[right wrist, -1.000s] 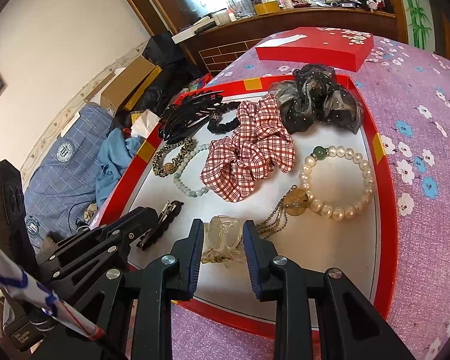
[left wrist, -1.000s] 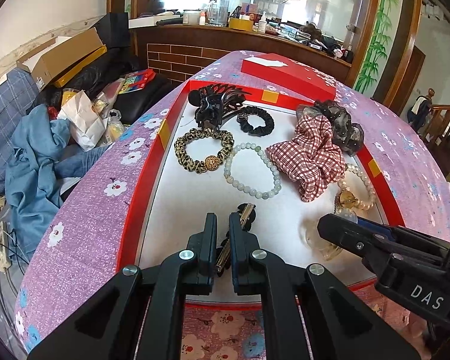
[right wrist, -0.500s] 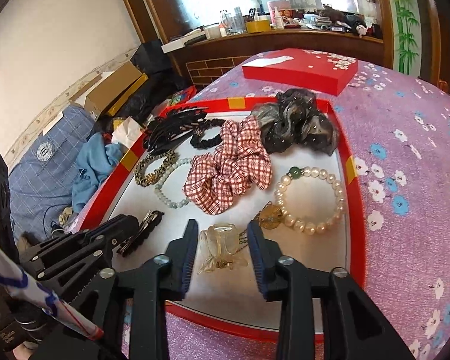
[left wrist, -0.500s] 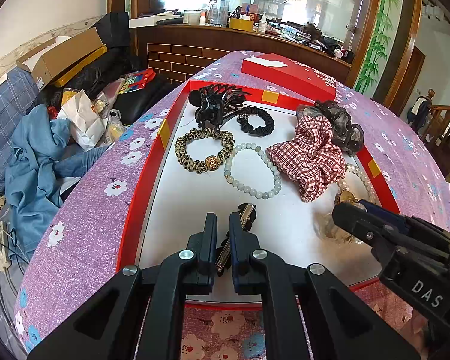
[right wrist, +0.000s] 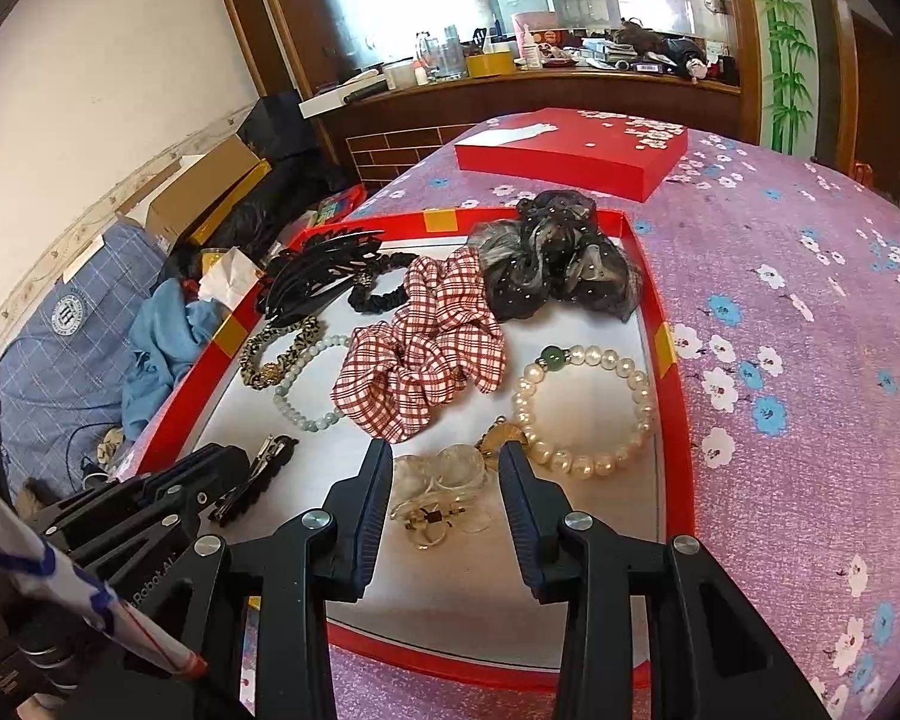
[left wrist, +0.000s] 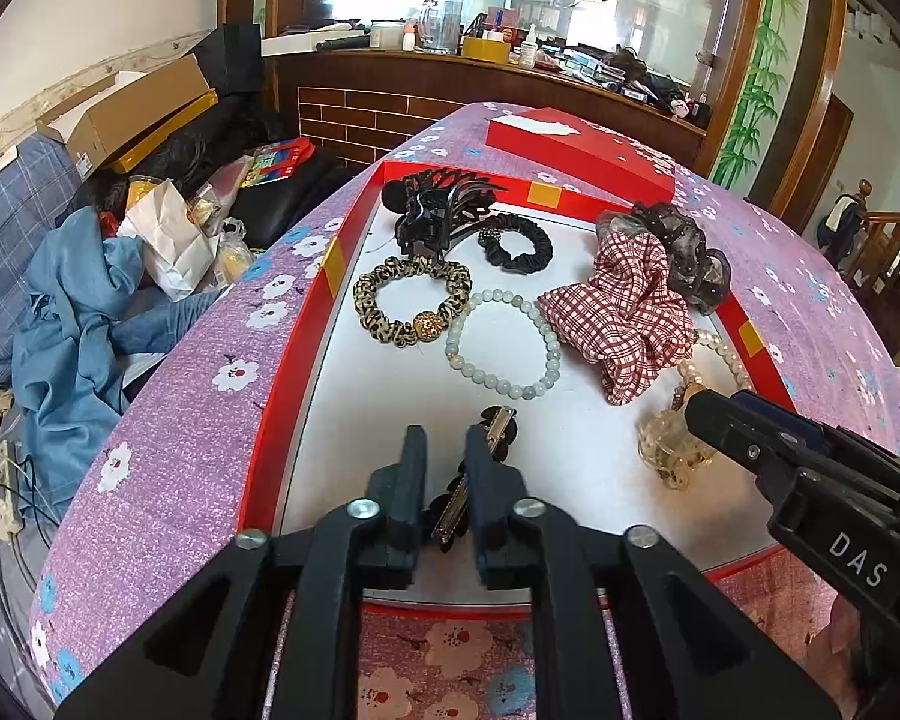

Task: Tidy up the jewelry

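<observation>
In the left wrist view, our left gripper (left wrist: 444, 456) hangs low over the near end of the red tray (left wrist: 282, 378), its jaws parted by a narrow gap. A black hair clip (left wrist: 498, 426) lies on the white tray floor in that gap, its metal end poking out past the tips; we cannot tell whether the fingers touch it. Ahead lie a leopard-print hair tie (left wrist: 411, 307), a pale bead bracelet (left wrist: 503, 353), a black scrunchie (left wrist: 519, 248) and a black claw clip (left wrist: 435, 210). The red plaid scrunchie (left wrist: 624, 312) sits to the right, against a dark sheer scrunchie (left wrist: 681, 252).

In the right wrist view, our right gripper (right wrist: 444, 462) has its jaws wide apart — they straddle a clear plastic claw clip (right wrist: 441, 492) near the tray's (right wrist: 669, 396) front edge without closing on it. Just beyond the right fingertip lies a pearl bracelet (right wrist: 585, 402) with one green bead, a gold charm (right wrist: 498, 441) beside it. The plaid scrunchie (right wrist: 426, 348) rests mid-tray. The left gripper (right wrist: 210, 480) shows at lower left, at the black hair clip (right wrist: 258, 471). A red box lid (right wrist: 570, 147) lies on the purple floral cloth (right wrist: 780, 312) — well behind the tray.
</observation>
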A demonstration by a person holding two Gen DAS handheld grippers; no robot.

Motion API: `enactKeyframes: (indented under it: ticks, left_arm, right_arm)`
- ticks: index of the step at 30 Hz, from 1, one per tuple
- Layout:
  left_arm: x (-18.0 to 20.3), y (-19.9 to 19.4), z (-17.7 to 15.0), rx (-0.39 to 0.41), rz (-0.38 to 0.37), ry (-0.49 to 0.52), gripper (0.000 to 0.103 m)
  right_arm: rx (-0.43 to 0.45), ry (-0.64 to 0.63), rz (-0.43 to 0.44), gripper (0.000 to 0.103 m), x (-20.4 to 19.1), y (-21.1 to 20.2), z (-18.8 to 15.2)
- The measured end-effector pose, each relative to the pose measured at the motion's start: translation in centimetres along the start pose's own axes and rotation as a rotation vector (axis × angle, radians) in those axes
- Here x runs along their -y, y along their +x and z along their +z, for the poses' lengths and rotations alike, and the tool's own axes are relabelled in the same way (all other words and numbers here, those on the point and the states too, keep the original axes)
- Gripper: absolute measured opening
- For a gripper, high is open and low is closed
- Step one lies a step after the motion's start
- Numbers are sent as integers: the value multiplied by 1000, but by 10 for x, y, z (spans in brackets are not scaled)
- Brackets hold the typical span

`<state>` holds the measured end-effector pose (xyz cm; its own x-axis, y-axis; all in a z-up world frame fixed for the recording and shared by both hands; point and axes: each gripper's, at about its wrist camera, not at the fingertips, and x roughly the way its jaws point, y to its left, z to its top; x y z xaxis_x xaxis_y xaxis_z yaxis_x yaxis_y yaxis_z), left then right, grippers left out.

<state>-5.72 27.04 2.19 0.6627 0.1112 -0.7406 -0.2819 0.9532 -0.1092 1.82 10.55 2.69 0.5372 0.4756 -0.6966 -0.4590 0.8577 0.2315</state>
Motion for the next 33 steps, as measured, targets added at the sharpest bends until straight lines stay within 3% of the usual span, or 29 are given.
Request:
enactKeyframes:
  ticks: [5,9,15,19,21,25,27,29,33]
  left_arm:
    - [-1,-2,-1,3,1,1,17]
    - [-1,-2,-1,1,7,0,17]
    - [-3,-3,-2,1,22,-17,21]
    - [3,-8,-2,25,52,3,39]
    - [4,-9,-2,31,59,1,41]
    - [2,-10,-3,29,92,-10,44]
    - [3,-12,-5,31,120,-10,52]
    - [4,-17,-6,54,144,-11,68]
    - [4,-33,-15,96,137,-33,81]
  right_arm:
    - [10,3,-11,41,1,-2,1]
    - [28,-6,-36,56,0,-5,2]
    - [45,16,-75,61,8,-16,-2]
    - [55,27,-119,66,13,-27,-9]
    - [70,8,-150,72,12,-36,-14]
    - [95,-23,-192,75,11,-51,-24]
    - [106,-43,-213,77,10,-58,-29]
    - [116,-61,-232,78,8,-64,-33]
    - [140,-89,-257,88,6,-80,-43]
